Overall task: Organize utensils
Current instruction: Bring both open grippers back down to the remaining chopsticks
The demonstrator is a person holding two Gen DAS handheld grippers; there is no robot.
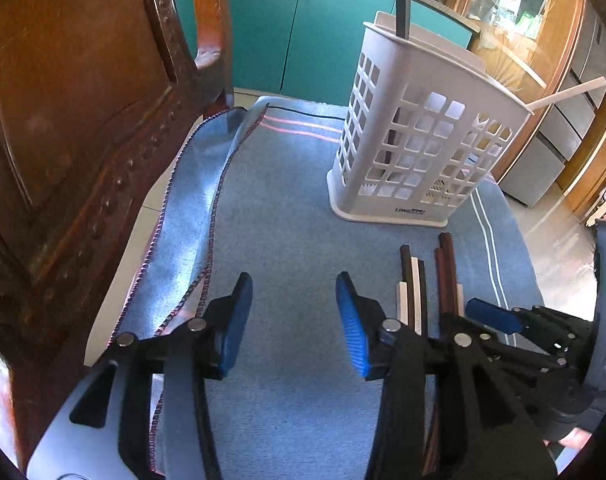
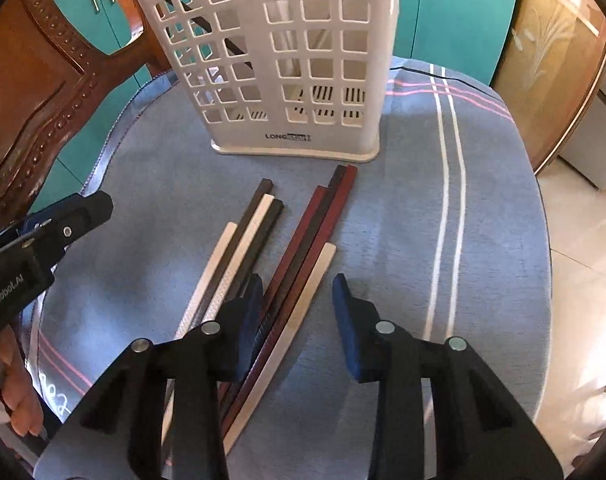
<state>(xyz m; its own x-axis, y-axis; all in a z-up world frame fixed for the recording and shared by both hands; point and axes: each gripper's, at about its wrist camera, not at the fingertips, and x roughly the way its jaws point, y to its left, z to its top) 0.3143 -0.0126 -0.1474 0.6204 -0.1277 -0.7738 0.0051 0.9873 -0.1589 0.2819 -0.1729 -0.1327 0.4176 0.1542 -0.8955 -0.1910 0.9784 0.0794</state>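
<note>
While a few utensils already stand in the white holder (image 2: pixel 287 60), you have the chopsticks (image 2: pixel 287 264) left lying on the cloth-covered counter (image 2: pixel 403 200), with right gripper (image 2: pixel 297 292) and left gripper (image 1: pixel 293 312) jaws released, grasping nothing.

Both views are brightly lit by daylight entering from the right, where the floor tiles (image 2: pixel 583 240) are washed out by glare. Soft shadows are cast leftward across the blue cloth (image 1: pixel 287 232). Strong fisheye distortion is seen: straight edges are bowed and the corners are cut off by a black vignette. Focus is held sharply at centre; slight softness is noted toward the rims.
</note>
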